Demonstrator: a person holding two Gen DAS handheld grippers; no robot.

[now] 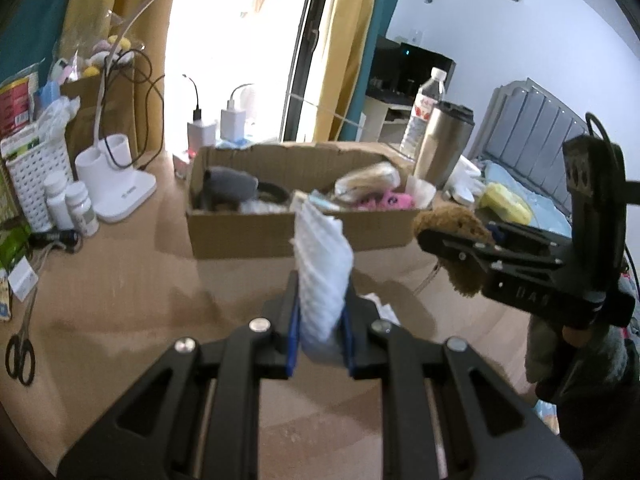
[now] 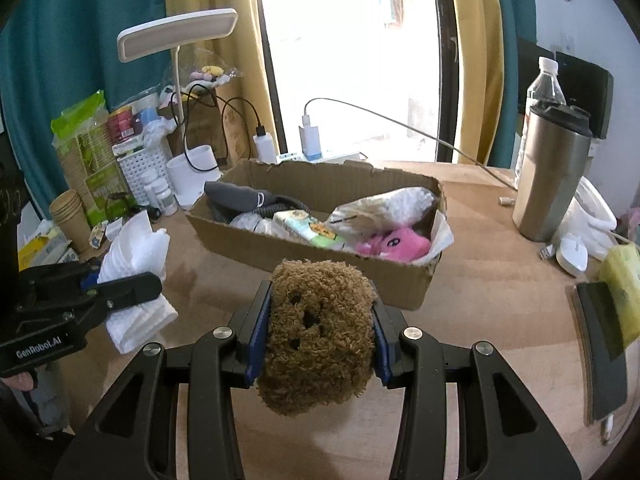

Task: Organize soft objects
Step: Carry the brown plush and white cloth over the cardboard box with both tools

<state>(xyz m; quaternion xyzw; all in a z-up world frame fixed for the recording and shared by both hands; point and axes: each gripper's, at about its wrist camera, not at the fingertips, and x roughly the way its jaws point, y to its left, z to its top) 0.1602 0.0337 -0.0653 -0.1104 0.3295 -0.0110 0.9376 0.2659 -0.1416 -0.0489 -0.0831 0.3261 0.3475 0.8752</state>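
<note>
Right wrist view: right gripper (image 2: 318, 334) clamps brown plush (image 2: 318, 336), left gripper (image 1: 322, 330) clamps white cloth (image 1: 322, 276); lift each above the cardboard box (image 2: 312, 256) rim before letting go.

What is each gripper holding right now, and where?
Left gripper pinches the white cloth near its lower end; right gripper squeezes the brown plush by its sides.

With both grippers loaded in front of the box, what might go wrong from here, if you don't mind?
1. The white cloth hangs loosely from the left gripper and might slip out.
2. The cardboard box is already crowded, so the brown plush in the right gripper may perch on top.
</note>
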